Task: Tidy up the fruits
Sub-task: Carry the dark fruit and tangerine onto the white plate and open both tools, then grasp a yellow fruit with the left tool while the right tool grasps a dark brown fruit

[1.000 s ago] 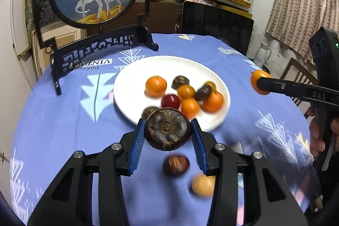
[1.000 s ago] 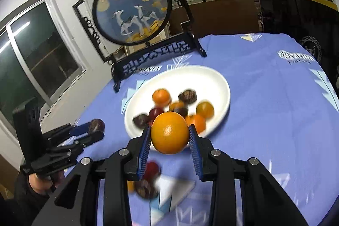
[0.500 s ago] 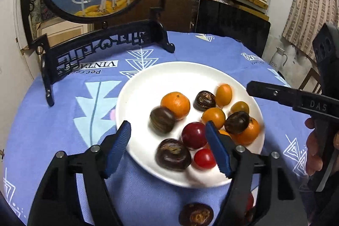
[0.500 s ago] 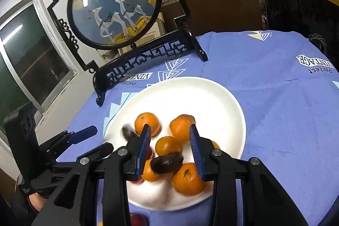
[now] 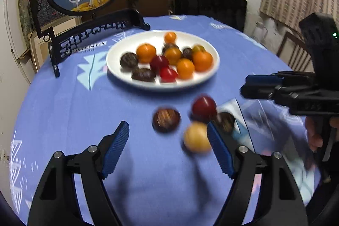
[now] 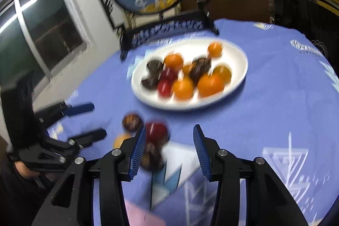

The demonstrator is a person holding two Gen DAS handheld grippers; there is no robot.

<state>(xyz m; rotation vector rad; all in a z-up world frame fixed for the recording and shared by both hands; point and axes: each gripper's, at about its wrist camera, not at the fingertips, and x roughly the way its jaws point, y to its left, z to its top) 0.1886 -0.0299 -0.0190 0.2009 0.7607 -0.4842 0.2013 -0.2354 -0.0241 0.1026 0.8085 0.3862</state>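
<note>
White plate (image 5: pixel 118 56) of fruit sits mid-desk (image 5: pixel 74 109). Only the right wrist view shows the window (image 6: pixel 42 31). Both jaws have just been opening, empty: left hand-held gripper (image 5: pixel 168 149) dropped its chestnut, right hand-held gripper (image 6: pixel 169 149) its orange.

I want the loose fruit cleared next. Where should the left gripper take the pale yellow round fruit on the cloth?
Grip the pale yellow round fruit across its widest middle, coming from above on its clear left side; the dark brown fruit crowds its right.
</note>
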